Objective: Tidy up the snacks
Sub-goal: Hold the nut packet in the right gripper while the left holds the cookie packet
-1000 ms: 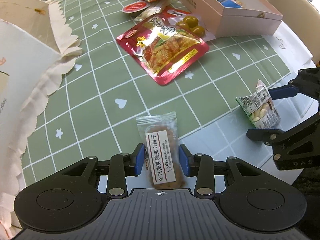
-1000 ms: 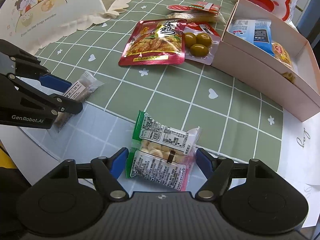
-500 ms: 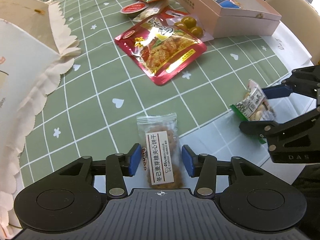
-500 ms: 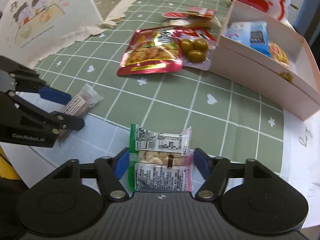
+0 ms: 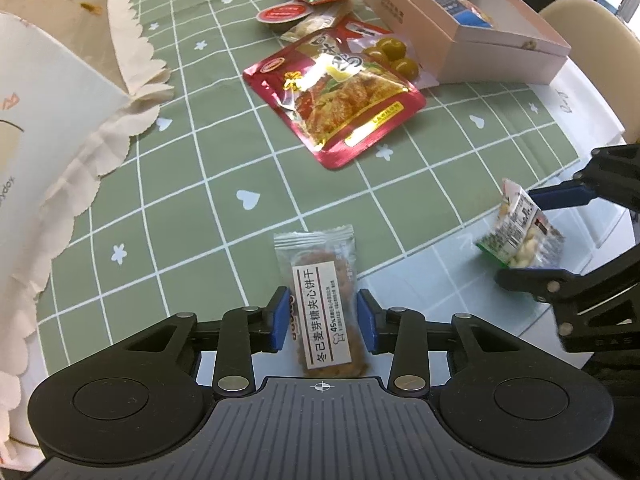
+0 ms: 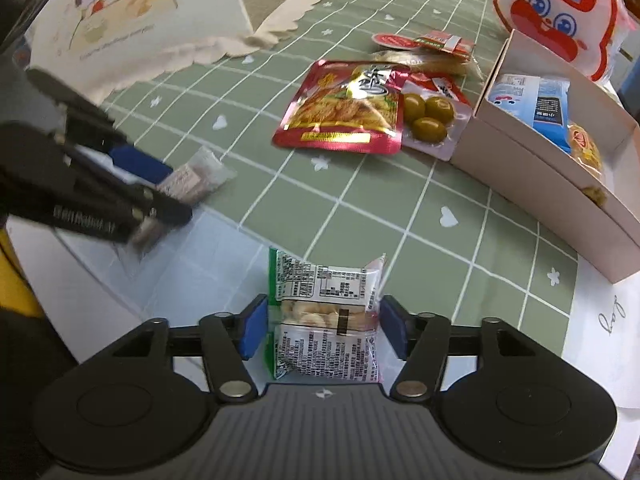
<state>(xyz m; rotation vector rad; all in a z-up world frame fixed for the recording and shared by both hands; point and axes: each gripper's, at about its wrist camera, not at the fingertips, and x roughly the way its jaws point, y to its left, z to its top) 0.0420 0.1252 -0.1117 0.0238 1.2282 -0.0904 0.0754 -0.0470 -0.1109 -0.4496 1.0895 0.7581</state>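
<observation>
Left gripper [image 5: 323, 322] grips biscuit packet [image 5: 322, 304]; right gripper [image 6: 323, 327] grips nut packet [image 6: 324, 316]

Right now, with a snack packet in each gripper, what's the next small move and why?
Probably carry the right gripper with its green nut packet forward and right toward the open pink box. Its pads already pinch the packet, the box holds other snacks, and the green cloth in between looks bare.

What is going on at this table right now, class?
A person is sorting snacks with two handheld grippers. The left gripper grips a biscuit packet; the right gripper grips a nut packet. More snacks, including a red pouch, lie on the green tablecloth beside an open pink box.
</observation>
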